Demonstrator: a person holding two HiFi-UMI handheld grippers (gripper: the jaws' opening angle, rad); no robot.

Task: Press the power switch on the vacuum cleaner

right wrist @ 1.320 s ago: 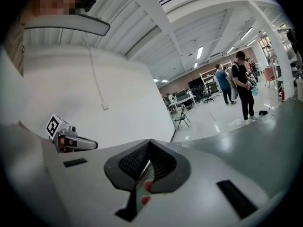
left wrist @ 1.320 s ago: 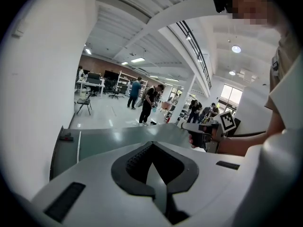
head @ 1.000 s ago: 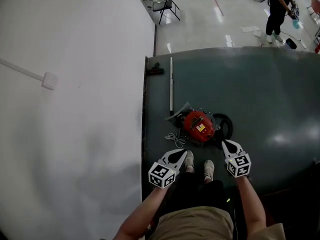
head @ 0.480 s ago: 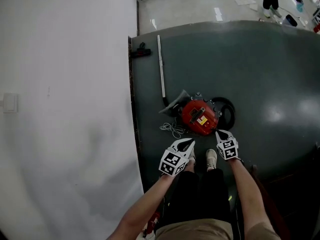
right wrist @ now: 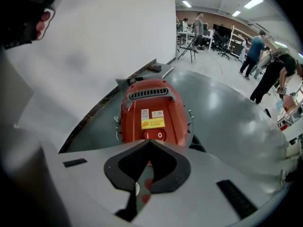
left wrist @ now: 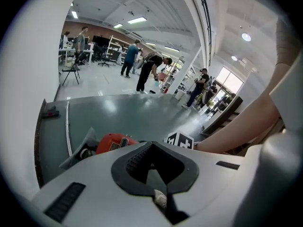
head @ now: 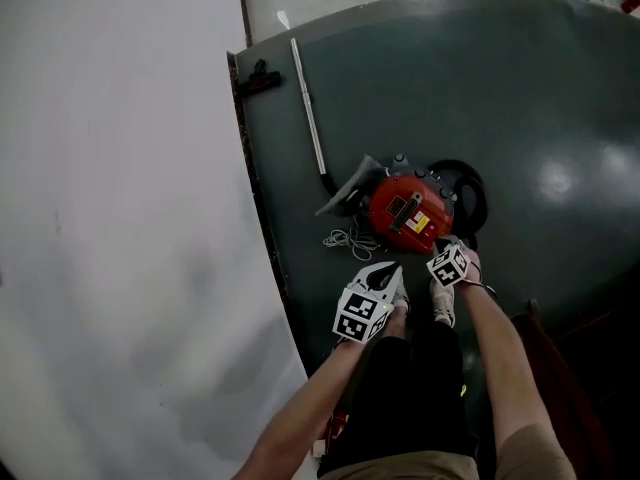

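Note:
The red vacuum cleaner (head: 408, 213) lies on a dark green floor mat; it also shows as the vacuum cleaner (right wrist: 151, 110) in the right gripper view. Its red rocker power switch (right wrist: 155, 135) sits under a yellow label at the end nearest me. My right gripper (head: 441, 245) is shut, with its tips just short of that switch; whether they touch it I cannot tell. My left gripper (head: 391, 270) is shut and empty, left of the right one. From it I see the vacuum cleaner (left wrist: 113, 142) ahead.
A black hose (head: 472, 196) coils right of the vacuum. A metal tube (head: 306, 118) runs to a black floor nozzle (head: 258, 76). A white cord (head: 348, 240) lies loose. A white wall (head: 120, 218) borders the mat's left. My shoes (head: 444, 310) stand below the grippers. Several people stand far off.
Both grippers have moved forward toward the vacuum. The right one now reaches its near end. The head view has tilted down and the vacuum sits larger in it.

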